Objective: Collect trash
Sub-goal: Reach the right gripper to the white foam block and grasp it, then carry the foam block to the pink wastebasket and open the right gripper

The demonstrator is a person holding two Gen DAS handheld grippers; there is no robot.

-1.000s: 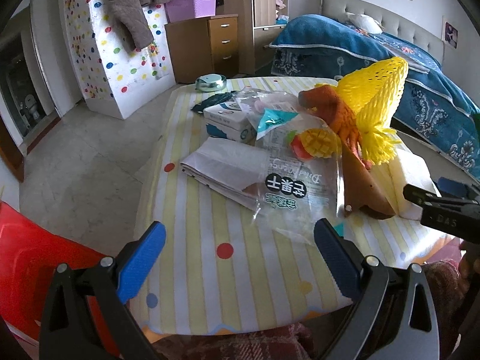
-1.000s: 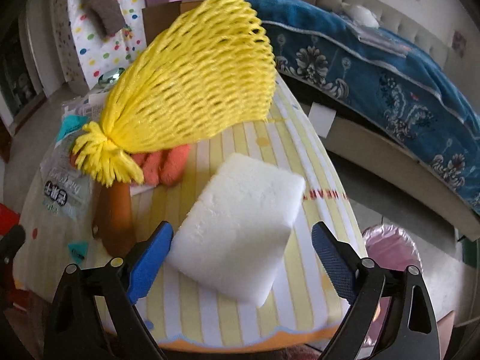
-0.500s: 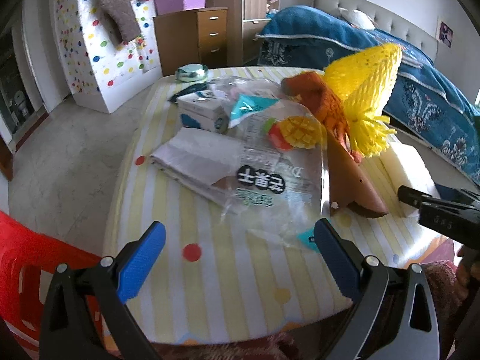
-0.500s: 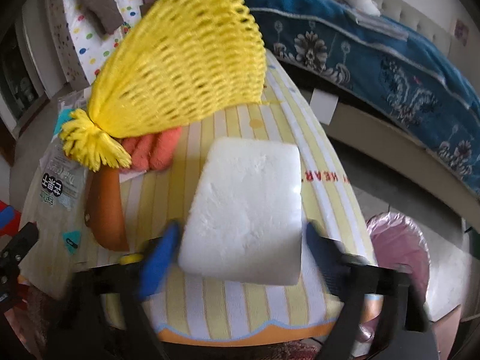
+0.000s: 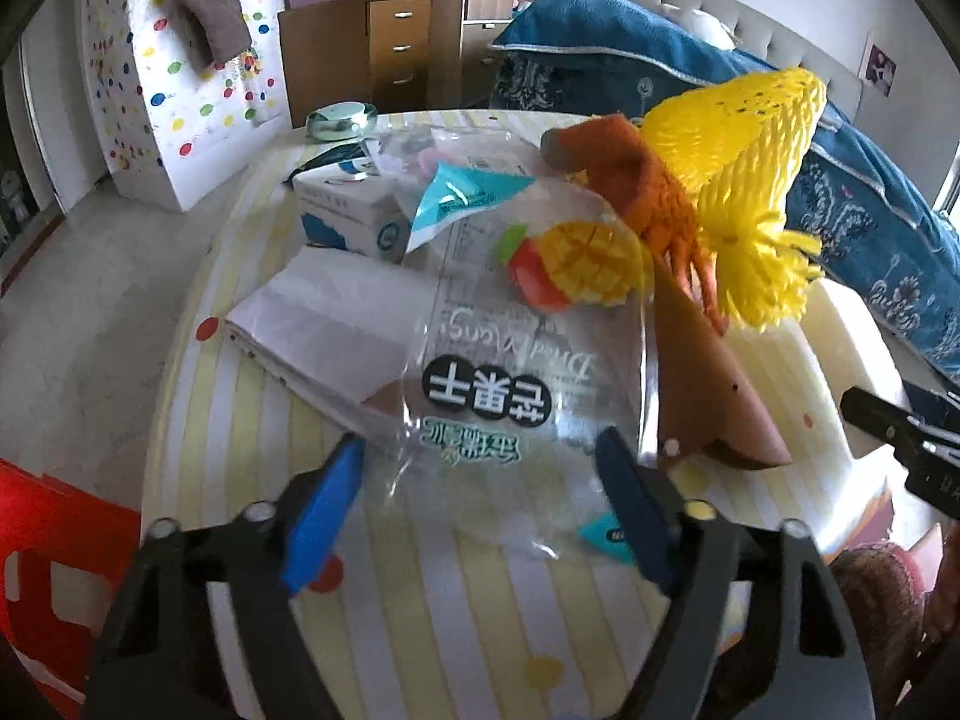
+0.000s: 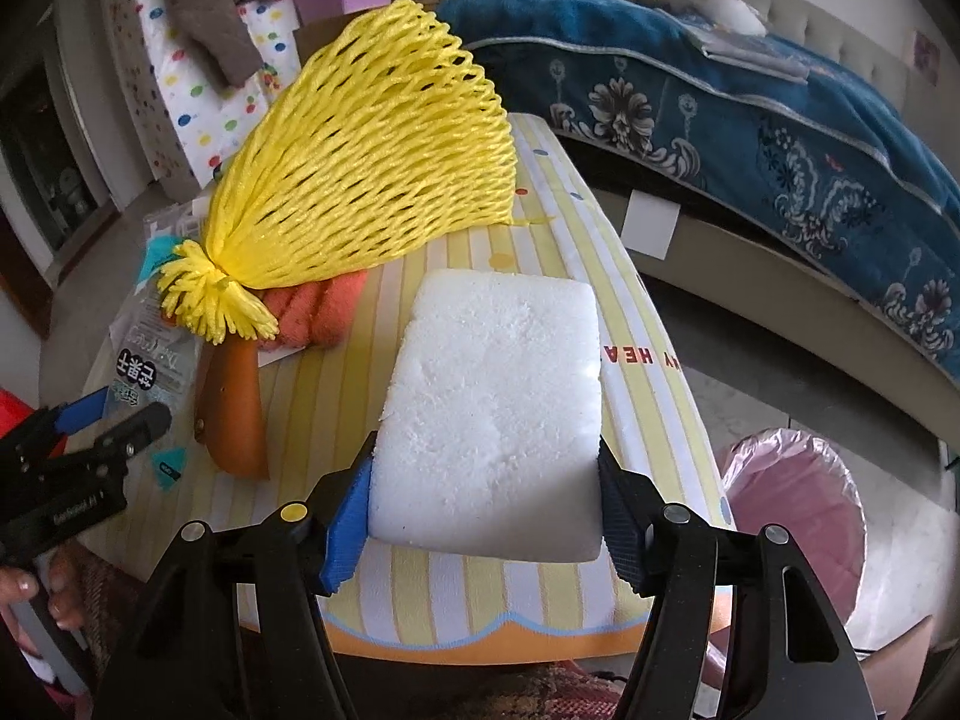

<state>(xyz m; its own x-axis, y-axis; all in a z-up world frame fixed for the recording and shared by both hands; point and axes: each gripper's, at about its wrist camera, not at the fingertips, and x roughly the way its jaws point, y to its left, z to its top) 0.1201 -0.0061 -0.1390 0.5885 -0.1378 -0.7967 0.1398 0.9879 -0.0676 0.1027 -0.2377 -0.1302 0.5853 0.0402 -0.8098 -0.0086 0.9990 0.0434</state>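
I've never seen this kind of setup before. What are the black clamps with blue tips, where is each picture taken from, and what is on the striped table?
There is no robot here: a person holds a two-finger gripper in each hand, with a fisheye camera on each looking along its fingers. In the right wrist view, the right gripper is clamped on a white foam block. In the left wrist view, the left gripper is closing around a clear plastic snack bag, with nothing visibly gripped yet. On the yellow striped table also lie a yellow foam fruit net, folded white paper and a small white and blue carton. A pink-lined bin stands beside the table.
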